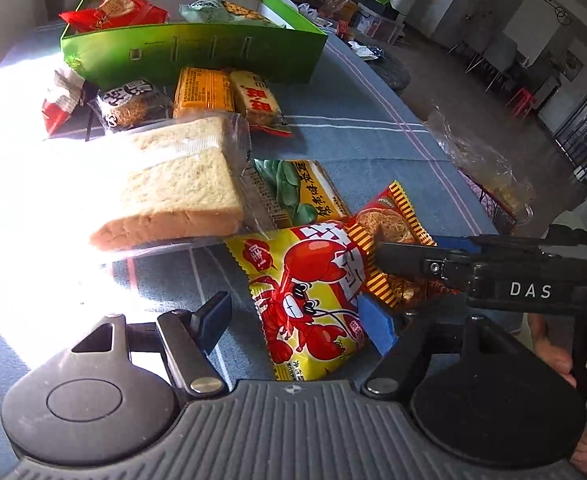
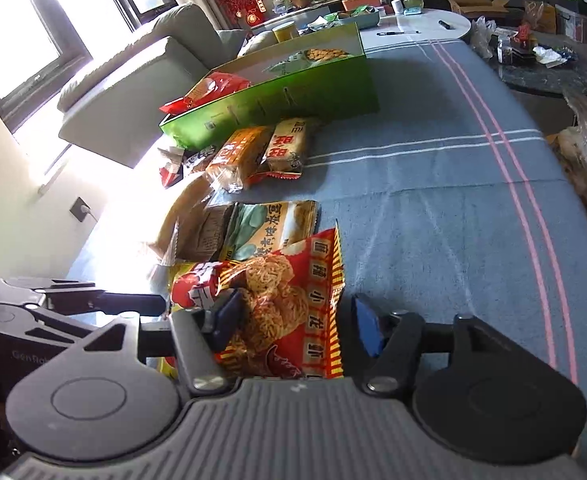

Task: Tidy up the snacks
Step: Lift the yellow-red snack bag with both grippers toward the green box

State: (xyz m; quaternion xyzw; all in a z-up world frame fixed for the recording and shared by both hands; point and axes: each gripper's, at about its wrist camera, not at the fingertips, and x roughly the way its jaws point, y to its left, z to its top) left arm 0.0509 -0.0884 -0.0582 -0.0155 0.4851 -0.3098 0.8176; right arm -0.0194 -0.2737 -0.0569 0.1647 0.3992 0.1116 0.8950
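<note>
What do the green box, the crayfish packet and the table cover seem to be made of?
Green box: likely printed cardboard, slightly glossy, with thin flat walls and die-cut slots.
Crayfish packet: apparently glossy plastic film, with a crimped, serrated edge and glare on the print.
Table cover: looks like matte woven fabric, blue with woven-looking stripes and soft creases.

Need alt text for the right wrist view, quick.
The right tongs sit open around a red noodle snack bag on a blue tablecloth. More snack packets lie beyond it, leading to an open green box holding a red packet.
</note>
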